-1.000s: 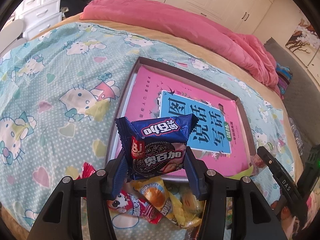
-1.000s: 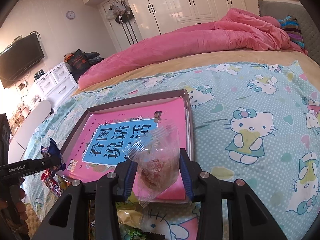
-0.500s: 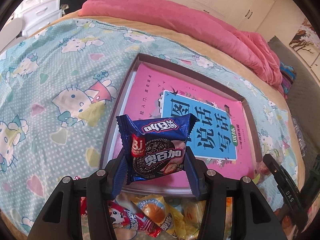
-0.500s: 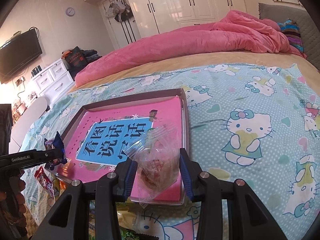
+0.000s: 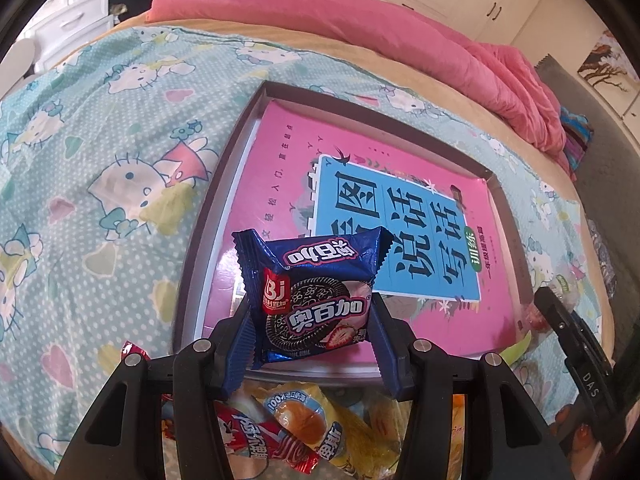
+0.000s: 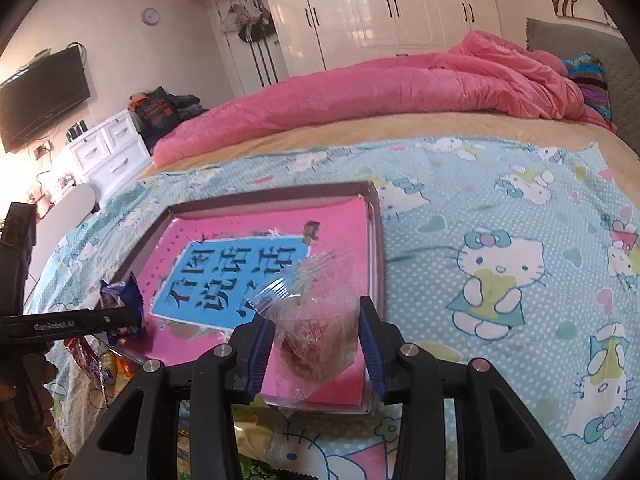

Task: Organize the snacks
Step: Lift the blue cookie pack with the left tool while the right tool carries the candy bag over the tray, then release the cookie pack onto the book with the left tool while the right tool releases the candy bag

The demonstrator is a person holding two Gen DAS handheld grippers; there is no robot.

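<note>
My left gripper is shut on a blue cookie packet, held over the near edge of a shallow tray that has a pink and blue book lying in it. My right gripper is shut on a clear plastic snack packet above the tray's near right corner. The right wrist view shows the cookie packet and the left gripper at the far left. More snacks lie in a heap on the bed just below the left gripper.
The tray rests on a bed with a turquoise cartoon-cat sheet. A pink duvet is bunched along the far side. White drawers and wardrobes stand beyond. A person's hand holds the left gripper.
The left gripper has carried the cookie packet forward and lower, from above the snack heap to above the tray's near edge. The right gripper has stayed put with its clear packet.
</note>
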